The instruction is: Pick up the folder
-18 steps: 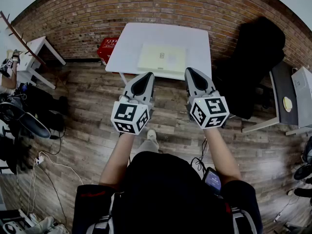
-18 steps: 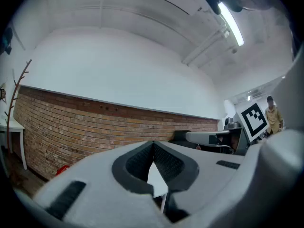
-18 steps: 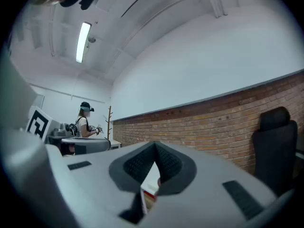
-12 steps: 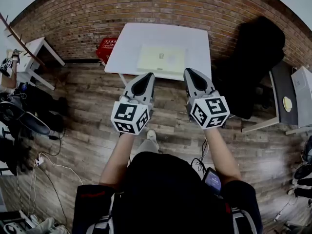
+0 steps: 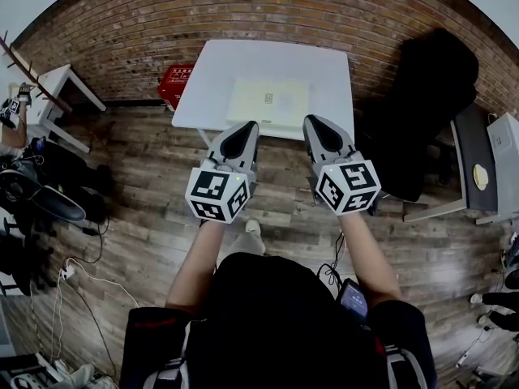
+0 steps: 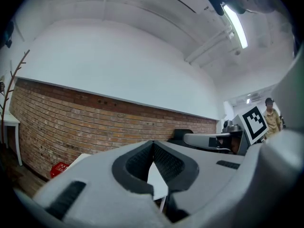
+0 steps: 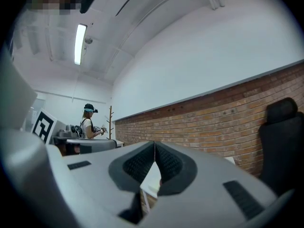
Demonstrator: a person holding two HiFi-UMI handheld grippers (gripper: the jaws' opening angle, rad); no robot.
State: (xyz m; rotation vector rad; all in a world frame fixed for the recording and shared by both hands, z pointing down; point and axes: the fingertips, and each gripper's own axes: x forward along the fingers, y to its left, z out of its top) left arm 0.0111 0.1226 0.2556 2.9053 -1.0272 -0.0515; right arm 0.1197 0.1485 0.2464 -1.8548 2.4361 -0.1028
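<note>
Head view, folder: a pale cream folder [image 5: 268,101] lies flat on a white table [image 5: 243,55] pushed against a brick wall [image 5: 243,6], near the table's front edge.
Head view, folder and jaws: the left gripper [image 5: 248,125] and right gripper [image 5: 310,120] point at the table with their tips at its front edge, one either side of the folder's middle, neither touching it.
Head view, arms: both forearms [image 5: 199,258] reach forward side by side over a wooden floor [image 5: 146,201], the grippers held level with their marker cubes nearest the body.
Head view, surroundings: a red crate [image 5: 180,79] sits on the floor left of the table; a black chair [image 5: 422,96] stands to its right.
Left gripper view, jaws: the left gripper's [image 6: 153,144] dark pads meet at the tips, closed on nothing.
Left gripper view, beyond the jaws: a strip of white tabletop [image 6: 156,178] shows in the gap below the tips; the folder cannot be made out.
Right gripper view, jaws: the right gripper's [image 7: 154,144] pads likewise meet at the tips, empty.
Right gripper view, beyond the jaws: the table edge [image 7: 152,177] shows beneath the tips, the brick wall behind it, a person [image 7: 90,122] far off at left.
</note>
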